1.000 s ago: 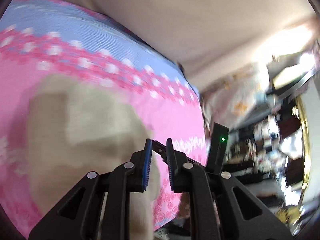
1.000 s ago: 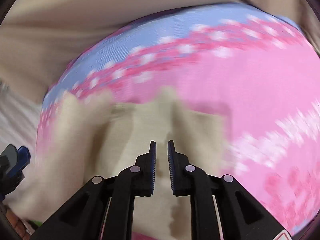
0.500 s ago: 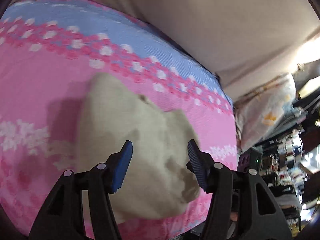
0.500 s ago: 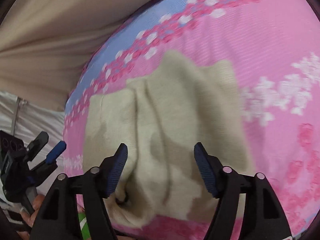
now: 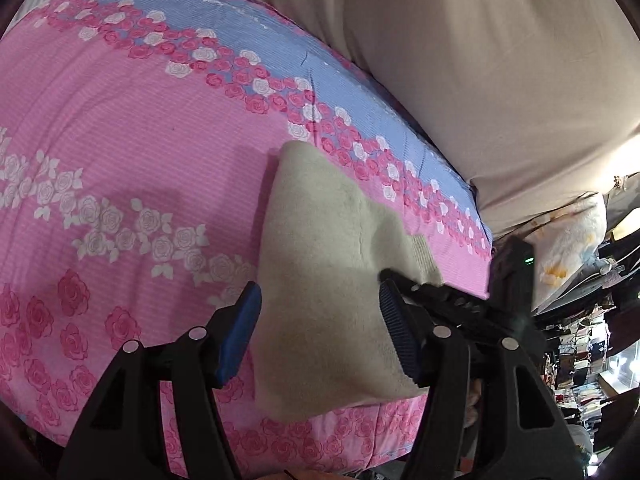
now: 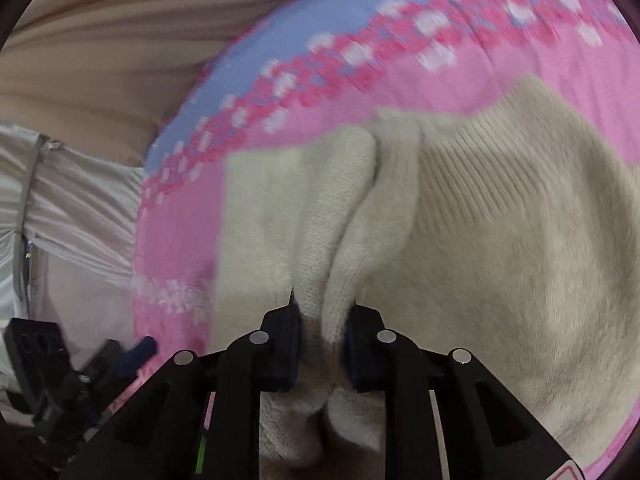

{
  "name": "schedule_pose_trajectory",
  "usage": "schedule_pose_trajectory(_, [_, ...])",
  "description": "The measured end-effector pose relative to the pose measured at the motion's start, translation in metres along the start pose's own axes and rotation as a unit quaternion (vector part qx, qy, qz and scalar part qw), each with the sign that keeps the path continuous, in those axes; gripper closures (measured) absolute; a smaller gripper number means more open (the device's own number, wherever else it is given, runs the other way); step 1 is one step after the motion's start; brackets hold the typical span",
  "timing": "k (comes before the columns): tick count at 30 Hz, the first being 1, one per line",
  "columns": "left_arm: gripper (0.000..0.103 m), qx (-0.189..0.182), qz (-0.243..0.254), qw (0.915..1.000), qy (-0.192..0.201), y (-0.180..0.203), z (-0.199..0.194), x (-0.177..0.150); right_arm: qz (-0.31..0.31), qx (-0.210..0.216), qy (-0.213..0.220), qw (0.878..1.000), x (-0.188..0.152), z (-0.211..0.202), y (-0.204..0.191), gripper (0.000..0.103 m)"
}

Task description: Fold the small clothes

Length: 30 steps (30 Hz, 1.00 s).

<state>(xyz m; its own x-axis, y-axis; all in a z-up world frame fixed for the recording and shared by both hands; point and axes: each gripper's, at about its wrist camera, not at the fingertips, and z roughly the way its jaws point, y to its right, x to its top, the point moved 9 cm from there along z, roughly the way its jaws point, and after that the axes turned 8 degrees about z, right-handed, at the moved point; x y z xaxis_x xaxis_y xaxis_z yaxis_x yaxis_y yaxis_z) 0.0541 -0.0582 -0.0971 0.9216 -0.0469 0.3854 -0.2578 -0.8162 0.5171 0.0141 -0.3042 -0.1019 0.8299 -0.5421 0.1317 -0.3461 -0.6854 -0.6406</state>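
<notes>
A bed covered in a pink sheet with rose print and a blue band carries the whole scene, with a beige curtain-like cloth behind its far edge. On the sheet, near the bed's near edge, lies the cream knitted small garment, a soft, fuzzy piece whose long axis runs away from both cameras toward the blue band. The right gripper is the nearer one: its jaws are pressed in on a bunched ridge of the garment's near hem, knit bulging up between them, and the body of the cloth spreads ahead and to its right in the right wrist view. The left gripper hangs above the garment's other side with its jaws spread wide and nothing between them; the cloth lies directly ahead of it and below, and whether the blue pads touch the fabric I cannot tell. The coming move likely turns on the pinched hem: carried forward along the long axis, it would lay the near half over the far half
</notes>
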Motion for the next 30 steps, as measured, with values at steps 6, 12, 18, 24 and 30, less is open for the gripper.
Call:
schedule_pose_trajectory(6, [0.034,-0.02,0.023,0.9995,0.001,0.022,0.0,0.007,-0.003,0.008,0.083,0.996,0.023,-0.112,0.019,0.087])
schedule_pose_trajectory(12, [0.033,-0.046,0.052,0.996,-0.055,0.054,0.033,-0.016,0.098,-0.102,0.037,0.989,-0.003,-0.082,0.178,0.085])
schedule_pose_trajectory(18, [0.024,-0.05,0.153,0.9749,-0.154,0.084,0.061,-0.07,0.142,-0.025,0.08,0.986,-0.015,-0.104,0.184,0.073])
schedule_pose_trajectory(24, [0.021,-0.013,0.306,0.9337,-0.186,0.085,0.058,-0.129,0.132,-0.032,0.061,0.989,-0.059,-0.127,0.189,0.049])
schedule_pose_trajectory(30, [0.046,0.055,0.361,0.9249,-0.107,0.086,0.077,-0.137,0.115,-0.028,0.012,0.993,-0.101,-0.101,0.184,0.043])
